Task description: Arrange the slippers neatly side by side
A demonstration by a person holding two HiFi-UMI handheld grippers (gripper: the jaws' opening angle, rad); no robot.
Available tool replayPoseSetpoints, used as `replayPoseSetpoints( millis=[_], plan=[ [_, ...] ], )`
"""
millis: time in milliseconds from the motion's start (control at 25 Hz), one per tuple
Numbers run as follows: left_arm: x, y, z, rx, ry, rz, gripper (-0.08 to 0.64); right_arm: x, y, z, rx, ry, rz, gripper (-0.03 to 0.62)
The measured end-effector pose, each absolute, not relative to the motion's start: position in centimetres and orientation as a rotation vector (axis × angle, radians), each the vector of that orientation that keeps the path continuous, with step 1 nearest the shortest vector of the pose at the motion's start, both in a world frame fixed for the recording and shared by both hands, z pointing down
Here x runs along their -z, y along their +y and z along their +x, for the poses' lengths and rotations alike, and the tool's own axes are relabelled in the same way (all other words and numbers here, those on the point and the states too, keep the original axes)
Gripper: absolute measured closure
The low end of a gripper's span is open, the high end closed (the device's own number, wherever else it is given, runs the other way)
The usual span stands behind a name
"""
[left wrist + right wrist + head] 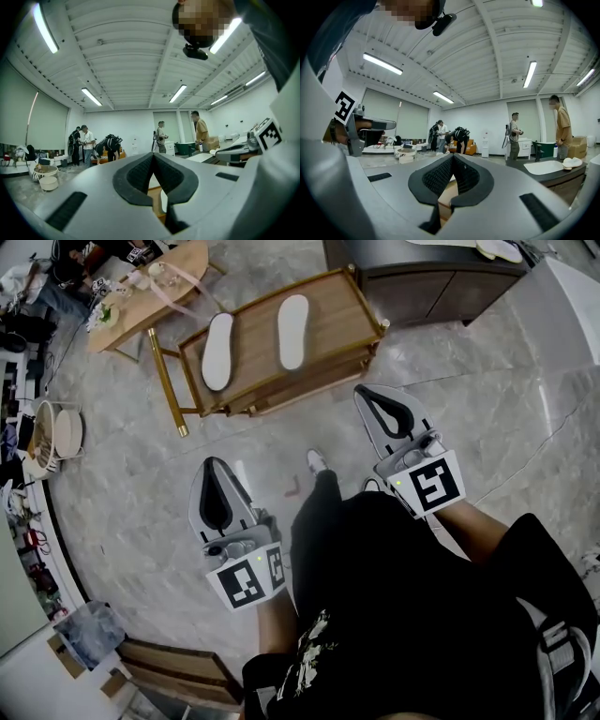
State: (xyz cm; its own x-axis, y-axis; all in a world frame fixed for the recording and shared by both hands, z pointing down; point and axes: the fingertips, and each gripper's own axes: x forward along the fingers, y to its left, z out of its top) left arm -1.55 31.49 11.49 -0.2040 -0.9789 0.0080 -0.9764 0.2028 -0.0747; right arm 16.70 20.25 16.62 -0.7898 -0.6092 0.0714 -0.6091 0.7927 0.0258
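Two white slippers [217, 351] lie apart on wooden table [333, 310].

Head view looks steeply down from above; both gripper views face level, sharing the distant people [161, 136].

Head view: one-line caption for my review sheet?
Left gripper and right gripper, shut and empty, face a wooden table bearing two separated white slippers.
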Motion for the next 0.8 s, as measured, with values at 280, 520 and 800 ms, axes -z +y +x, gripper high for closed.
replayPoseSetpoints(
  millis=[280,520,800],
  plan=[
    [-11.5,27.9,-3.6,0.026,2.339,-2.034,0.561,-14.7,18.4,13.1,0.065,-2.938,0.99,0.6],
    [-11.2,25.2,-4.9,-0.049,2.274,-2.126,0.561,-13.6,17.5,11.1,0.082,-2.919,1.057,0.6],
    [-12.1,23.1,-6.4,-0.059,2.204,-2.202,0.561,-14.4,17.6,8.8,0.096,-2.873,1.089,0.6]
  ],
)
